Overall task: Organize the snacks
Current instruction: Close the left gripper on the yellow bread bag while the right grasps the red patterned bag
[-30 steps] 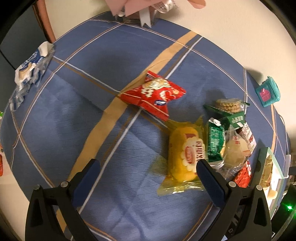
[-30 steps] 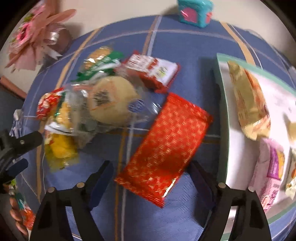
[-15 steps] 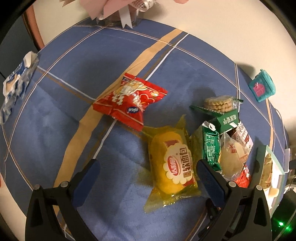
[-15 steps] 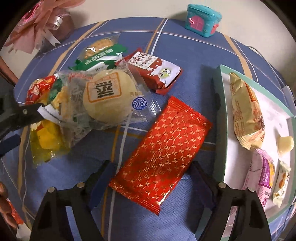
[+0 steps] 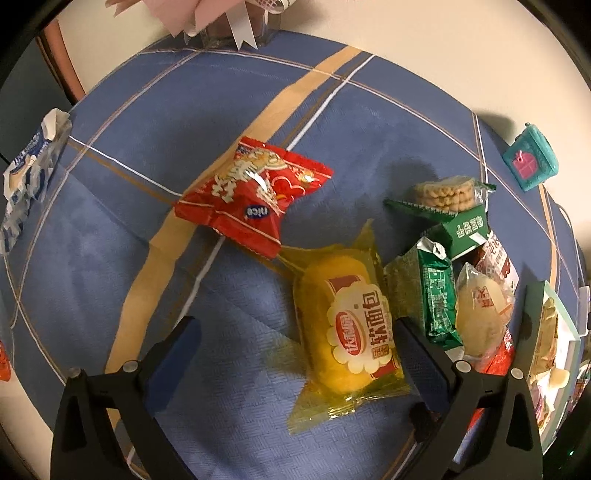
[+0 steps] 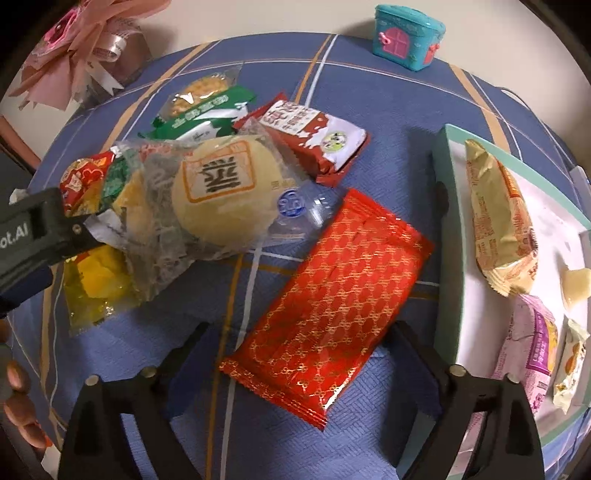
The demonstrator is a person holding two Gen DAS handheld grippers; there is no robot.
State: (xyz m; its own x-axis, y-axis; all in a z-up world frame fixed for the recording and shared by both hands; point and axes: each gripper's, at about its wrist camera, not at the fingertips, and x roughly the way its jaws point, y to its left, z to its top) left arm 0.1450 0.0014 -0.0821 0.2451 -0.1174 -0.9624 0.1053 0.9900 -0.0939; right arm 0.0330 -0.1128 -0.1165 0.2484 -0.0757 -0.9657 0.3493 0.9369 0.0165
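My left gripper [image 5: 295, 343] is open and low over a yellow soft-bread packet [image 5: 345, 326], which lies between its fingers. A red snack bag [image 5: 251, 195] lies beyond it. My right gripper [image 6: 299, 343] is open, with a red gold-patterned packet [image 6: 332, 299] between its fingers. A clear-wrapped round pastry [image 6: 221, 192] lies to the left of that packet. A white tray with a green rim [image 6: 448, 236] at the right holds several snacks. The left gripper's body shows in the right wrist view [image 6: 29, 236].
Green biscuit packets [image 5: 443, 218], a red-and-white packet [image 6: 314, 136] and a green packet [image 5: 437, 295] lie in a pile. A teal toy house [image 6: 408, 33], a pink ribbon bouquet [image 6: 85, 48] and a blue-white packet [image 5: 29, 166] sit at the blue tablecloth's edges.
My left gripper has moved forward and right, so the yellow bread now lies between its fingers. My right gripper has closed in a little on the red patterned packet.
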